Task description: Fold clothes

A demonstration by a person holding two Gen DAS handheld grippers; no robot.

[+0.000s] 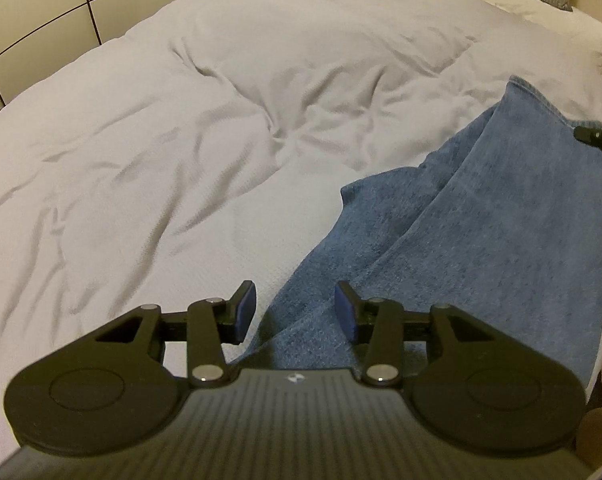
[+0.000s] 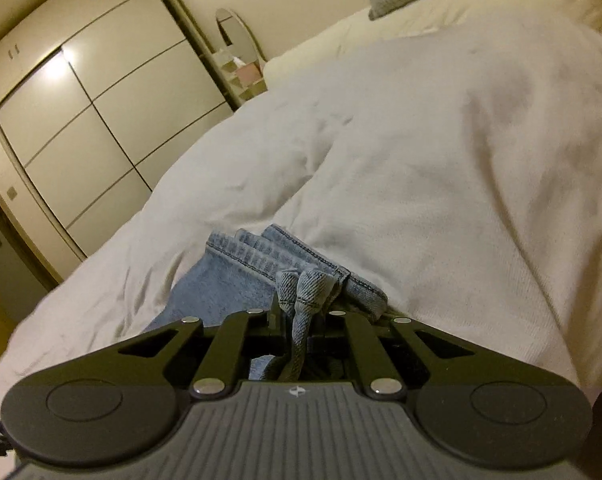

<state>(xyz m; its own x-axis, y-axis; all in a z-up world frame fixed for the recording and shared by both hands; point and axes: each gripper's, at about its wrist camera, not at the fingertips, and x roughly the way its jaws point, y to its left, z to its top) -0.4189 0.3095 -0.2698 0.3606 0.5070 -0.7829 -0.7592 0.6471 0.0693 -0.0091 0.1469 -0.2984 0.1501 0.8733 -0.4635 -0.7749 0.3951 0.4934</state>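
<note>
Jeans (image 1: 481, 216) are spread on the white duvet (image 1: 181, 140), ahead-right of the left claw (image 1: 297, 308), whose pads stand apart, empty. Right claw (image 2: 299, 320) is clamped on bunched denim hem. Denim judged heavy, limp, grippy; thick seamed edges are best pinched.

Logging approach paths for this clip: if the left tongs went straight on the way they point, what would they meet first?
Most likely the blue jeans: the left tongs stand open right over the denim's near edge. Beyond that lies the white duvet. Height above the fabric is unclear.
</note>
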